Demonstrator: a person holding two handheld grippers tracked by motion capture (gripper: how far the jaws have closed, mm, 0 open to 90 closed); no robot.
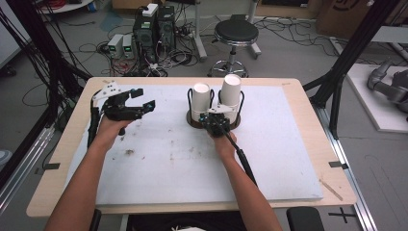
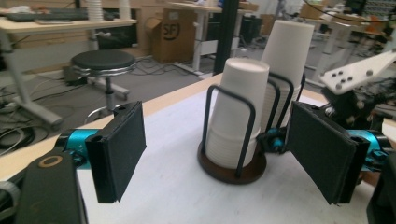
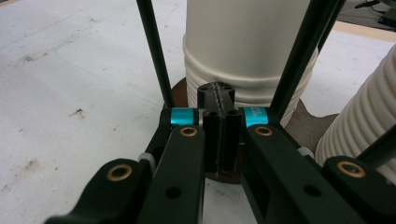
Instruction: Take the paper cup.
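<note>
Right gripper (image 1: 217,123) with jaws pressed together at the near edge of the cup holder (image 1: 195,122), left gripper (image 1: 139,102) spread wide, raised left of the cups (image 1: 201,99), bare surface (image 1: 159,163) near both forearms.

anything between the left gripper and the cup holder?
Nothing: in the high view, bare white mat separates the left gripper from the cup holder. The left gripper view shows the same gap.

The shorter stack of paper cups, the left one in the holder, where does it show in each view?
High view: shorter cup stack at table centre, left ring of the holder.
Left gripper view: middle, nearer stack, between the open jaws.
Right gripper view: top centre, just behind the shut jaws.
Shared landmark: the holder's dark round base.
</note>
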